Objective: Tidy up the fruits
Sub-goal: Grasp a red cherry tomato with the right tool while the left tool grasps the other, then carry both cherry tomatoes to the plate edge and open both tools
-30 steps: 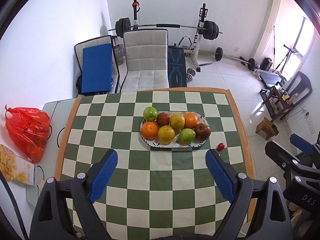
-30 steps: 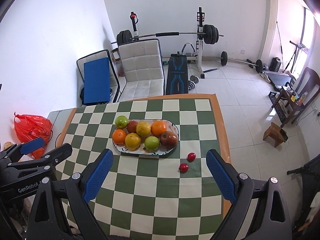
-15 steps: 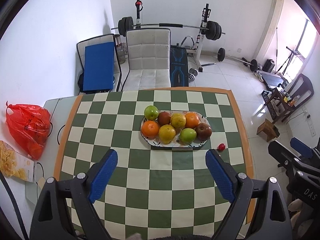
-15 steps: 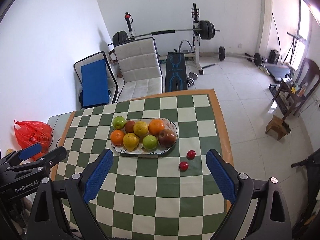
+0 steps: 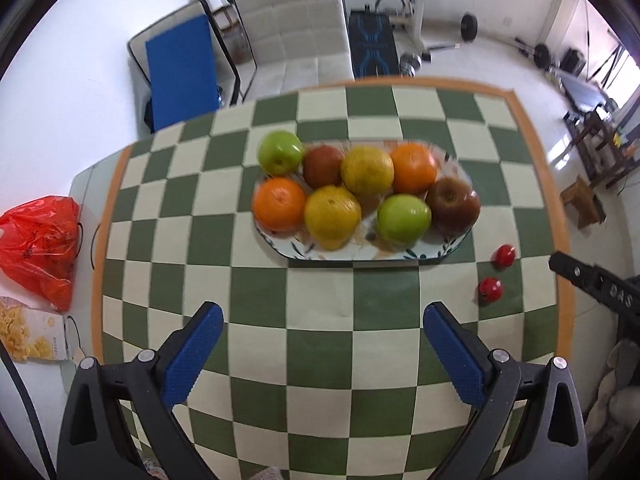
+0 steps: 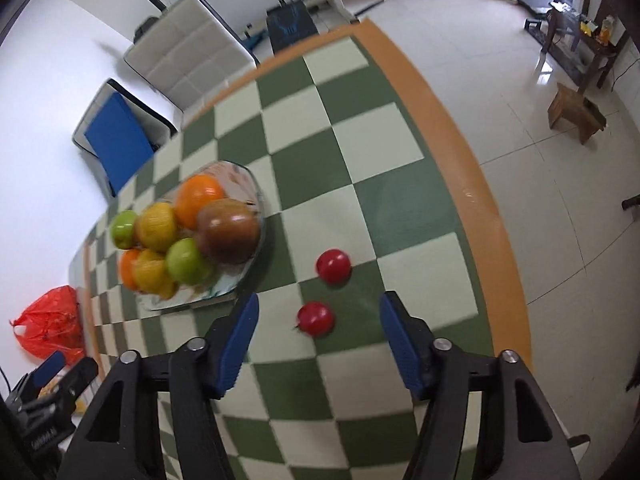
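Observation:
An oval patterned plate (image 5: 360, 255) (image 6: 236, 280) on the green-and-cream checkered table (image 5: 320, 344) (image 6: 360, 128) holds several fruits: oranges, yellow citrus, green apples and dark red apples. Two small red fruits lie loose on the cloth to the plate's right, the nearer one (image 5: 490, 289) (image 6: 316, 318) and the farther one (image 5: 504, 256) (image 6: 333, 266). My right gripper (image 6: 318, 316) is open and hangs low, its blue fingers either side of the nearer small red fruit. My left gripper (image 5: 322, 328) is open with nothing in it, on the near side of the plate.
A red plastic bag (image 5: 38, 240) (image 6: 48, 326) and a snack packet (image 5: 28, 336) lie off the table's left side. White padded chairs (image 5: 292, 32) and a blue board (image 5: 180, 72) stand behind the table, with weight equipment beyond. The orange table border (image 6: 472, 184) runs close on the right.
Both grippers have dropped toward the table and moved forward. The right one swung right and down over the two small red fruits; the left one closed in on the plate.

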A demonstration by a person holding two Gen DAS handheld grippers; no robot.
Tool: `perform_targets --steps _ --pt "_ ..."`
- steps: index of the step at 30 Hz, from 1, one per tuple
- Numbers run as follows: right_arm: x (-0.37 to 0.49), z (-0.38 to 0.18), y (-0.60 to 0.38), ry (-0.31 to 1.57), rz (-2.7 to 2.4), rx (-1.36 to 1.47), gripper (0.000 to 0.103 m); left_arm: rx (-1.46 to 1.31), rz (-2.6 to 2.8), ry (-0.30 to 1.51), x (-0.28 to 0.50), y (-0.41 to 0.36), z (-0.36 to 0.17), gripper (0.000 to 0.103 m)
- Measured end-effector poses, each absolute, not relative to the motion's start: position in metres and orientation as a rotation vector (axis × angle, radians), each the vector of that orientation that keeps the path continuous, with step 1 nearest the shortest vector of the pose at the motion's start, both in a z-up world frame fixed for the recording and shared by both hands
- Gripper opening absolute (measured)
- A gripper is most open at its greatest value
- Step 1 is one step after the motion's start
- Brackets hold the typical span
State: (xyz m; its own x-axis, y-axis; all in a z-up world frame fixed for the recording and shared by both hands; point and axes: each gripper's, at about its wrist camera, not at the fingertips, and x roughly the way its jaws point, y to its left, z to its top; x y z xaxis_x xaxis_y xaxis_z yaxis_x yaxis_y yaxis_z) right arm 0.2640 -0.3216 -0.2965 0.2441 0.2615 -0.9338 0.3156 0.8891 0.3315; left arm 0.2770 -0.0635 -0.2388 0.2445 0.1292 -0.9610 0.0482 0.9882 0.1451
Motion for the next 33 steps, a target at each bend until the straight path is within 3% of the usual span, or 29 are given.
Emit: perform_targets --steps 8,18,25,28,31,32,33 --pt "0.309 -0.377 -0.302 1.470 0.029 0.407 0.032 0.219 0.033 1.467 0.304 -0.107 -0.315 0.103" --pt "0.275 -0.353 -0.333 1.401 -0.021 0.429 0.032 0.141 -0.198 1.539 0.306 -0.170 -0.343 0.102" --pt "0.236 -0.356 -0.372 1.417 -0.123 0.481 0.032 0.248 -0.310 1.555 0.299 -0.221 -0.368 0.090" --pt "0.224 -0.352 -0.387 1.406 -0.142 0.503 0.032 0.268 -0.326 1.568 0.302 -0.228 -0.376 0.075" --pt "0.219 -0.343 -0.398 1.378 -0.154 0.527 0.032 0.282 -0.337 1.582 0.304 -0.230 -0.378 0.052" --pt "0.218 -0.338 -0.400 1.364 -0.157 0.542 0.032 0.285 -0.339 1.592 0.304 -0.229 -0.381 0.041" --pt "0.217 -0.334 -0.403 1.357 -0.157 0.550 0.032 0.283 -0.344 1.600 0.302 -0.230 -0.383 0.036"
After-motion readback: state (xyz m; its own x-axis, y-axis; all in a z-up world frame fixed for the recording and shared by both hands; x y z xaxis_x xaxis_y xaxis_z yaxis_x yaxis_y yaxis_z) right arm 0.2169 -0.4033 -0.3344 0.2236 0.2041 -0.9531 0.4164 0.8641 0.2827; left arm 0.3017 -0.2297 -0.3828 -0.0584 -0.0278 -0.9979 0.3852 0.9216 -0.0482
